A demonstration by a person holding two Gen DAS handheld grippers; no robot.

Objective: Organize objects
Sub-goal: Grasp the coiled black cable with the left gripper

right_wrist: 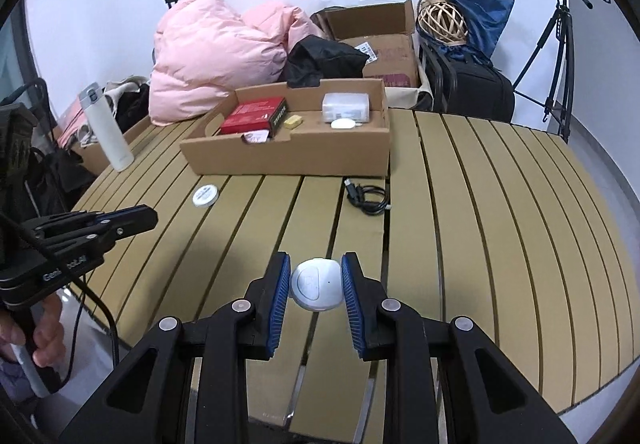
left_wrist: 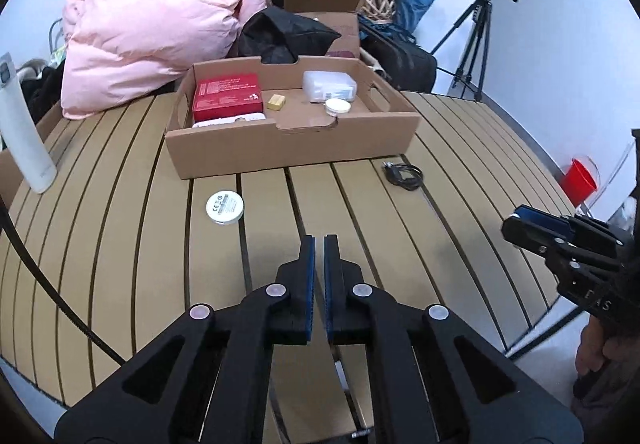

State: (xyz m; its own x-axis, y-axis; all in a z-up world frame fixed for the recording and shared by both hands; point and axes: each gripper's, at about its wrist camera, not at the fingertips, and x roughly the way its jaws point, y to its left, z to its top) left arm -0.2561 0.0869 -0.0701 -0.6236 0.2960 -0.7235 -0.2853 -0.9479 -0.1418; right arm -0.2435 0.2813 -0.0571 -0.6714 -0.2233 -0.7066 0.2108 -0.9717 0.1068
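Note:
My right gripper is shut on a round white disc device, held between the blue pads above the slatted table. My left gripper is shut and empty over the table's near side. A shallow cardboard tray holds a red box, a small yellow block, a clear plastic box and a white round puck. Another white disc and a coiled black cable lie on the table in front of the tray.
A white bottle stands at the table's left edge. A pink puffy jacket, a black cloth, a larger cardboard box, a black bag and a wicker ball pile up behind the tray. A tripod stands at right.

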